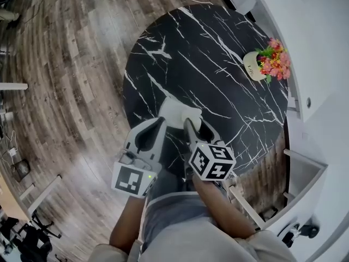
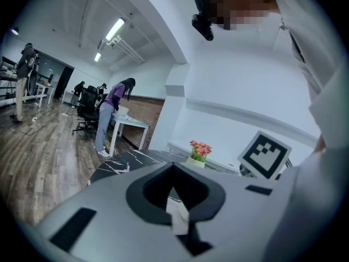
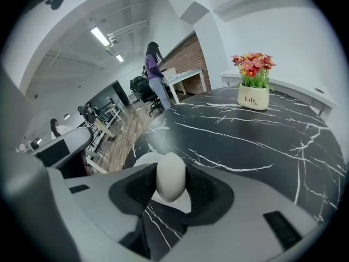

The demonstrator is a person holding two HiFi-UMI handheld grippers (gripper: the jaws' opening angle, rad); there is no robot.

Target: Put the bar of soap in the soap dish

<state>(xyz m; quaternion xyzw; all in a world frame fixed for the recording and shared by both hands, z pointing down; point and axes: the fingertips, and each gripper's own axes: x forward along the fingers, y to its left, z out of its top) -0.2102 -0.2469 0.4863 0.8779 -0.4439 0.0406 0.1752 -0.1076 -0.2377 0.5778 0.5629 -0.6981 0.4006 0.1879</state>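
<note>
A white oval bar of soap (image 3: 170, 177) stands on end between the black pads of my right gripper (image 3: 170, 185), which is shut on it. In the head view my right gripper (image 1: 196, 126) hangs just over the near edge of the white soap dish (image 1: 175, 111); the soap itself is hidden there. The dish (image 3: 143, 160) lies on the black marble table, right under and behind the soap. My left gripper (image 1: 162, 120) reaches the dish from the left, nearly level. Its jaws meet at the tips with a thin white strip of the dish (image 2: 177, 214) between the pads.
A small white pot of pink flowers (image 1: 256, 65) stands at the far right of the round black table (image 1: 207, 64). A white counter (image 1: 316, 64) runs along the right. The dish sits near the table's front edge, wood floor (image 1: 71, 91) to the left. People work at desks (image 2: 109, 119) far off.
</note>
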